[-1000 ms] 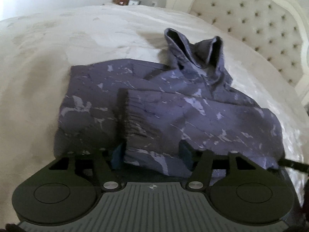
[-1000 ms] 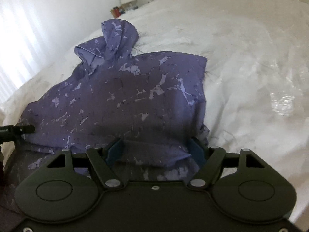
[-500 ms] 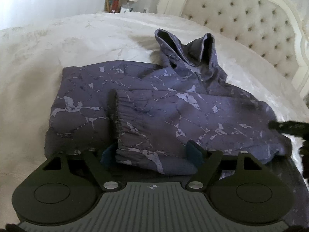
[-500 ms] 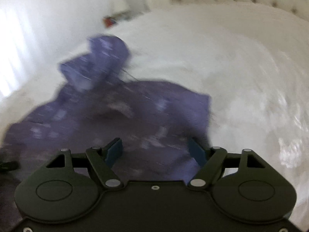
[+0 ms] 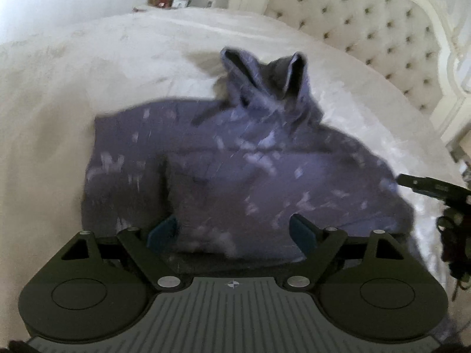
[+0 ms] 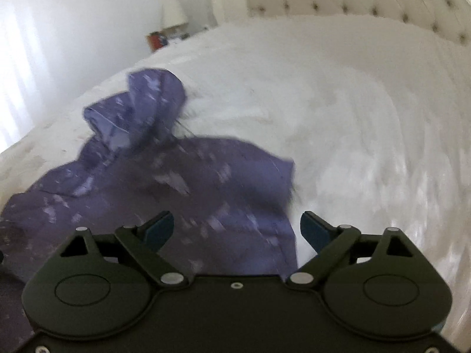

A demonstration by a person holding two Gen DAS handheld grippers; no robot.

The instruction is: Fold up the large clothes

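Purple hooded sweatshirt with pale marbled print lies partly folded on the white quilted bed, hood toward the cream tufted headboard. One sleeve is laid across the body, probably to narrow the garment before the next fold. Left gripper has just been opening; its jaws stand wide over the near hem, pads clear of the cloth. Right gripper has likewise just been opening and grips nothing, positioned above the garment's near right corner. Release suggests the current fold is set. No brand, label or legible writing is visible; motion blur obscures fine detail.
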